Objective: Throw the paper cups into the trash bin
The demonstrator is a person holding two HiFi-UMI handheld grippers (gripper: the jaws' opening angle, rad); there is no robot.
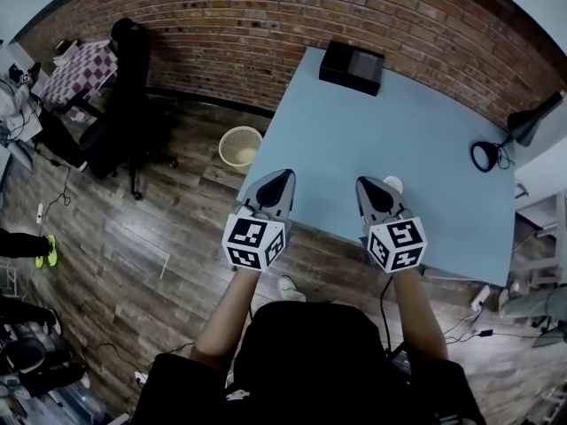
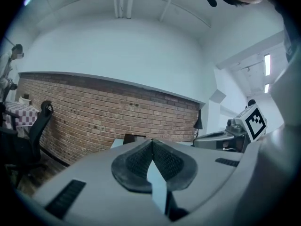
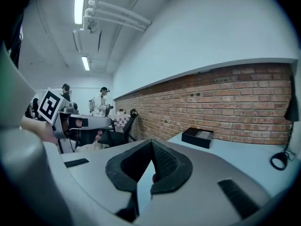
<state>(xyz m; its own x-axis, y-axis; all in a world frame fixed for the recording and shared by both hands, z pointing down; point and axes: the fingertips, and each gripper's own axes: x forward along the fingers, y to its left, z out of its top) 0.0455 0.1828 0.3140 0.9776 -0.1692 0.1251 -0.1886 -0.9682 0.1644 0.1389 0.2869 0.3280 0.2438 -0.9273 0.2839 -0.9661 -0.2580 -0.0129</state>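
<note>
Presently, by count: one paper cup (image 1: 392,184), one trash bin (image 1: 240,145), two grippers, one table (image 1: 425,131), one black box (image 1: 352,66), one desk lamp (image 1: 485,156), one office chair (image 1: 124,104).

Paper cup: white, seen from above as a small round pale shape. It stands on the blue table near the near edge, just past the tip of the right gripper (image 1: 368,186), which partly hides it. Upright or tipped, cannot tell. Neither gripper view shows it.

Trash bin: round, pale cream, with a meshed wall. It sits on the wooden floor (image 1: 133,228), just beside the table's left edge and beyond the left gripper (image 1: 280,178). It is well apart from the cup.

Left gripper: jaws brought together, ribbed pads meeting at the tips, nothing between them. It is held over the table's near left corner.

Right gripper: jaws likewise together at the tips, nothing gripped. It points across the table toward the brick wall (image 1: 266,25).

Both grippers are held side by side, each with a marker cube at its rear.

Black box: at the far end of the table, by the wall. Lamp: black, at the table's right edge. Chair: black, on the floor well to the left.
</note>
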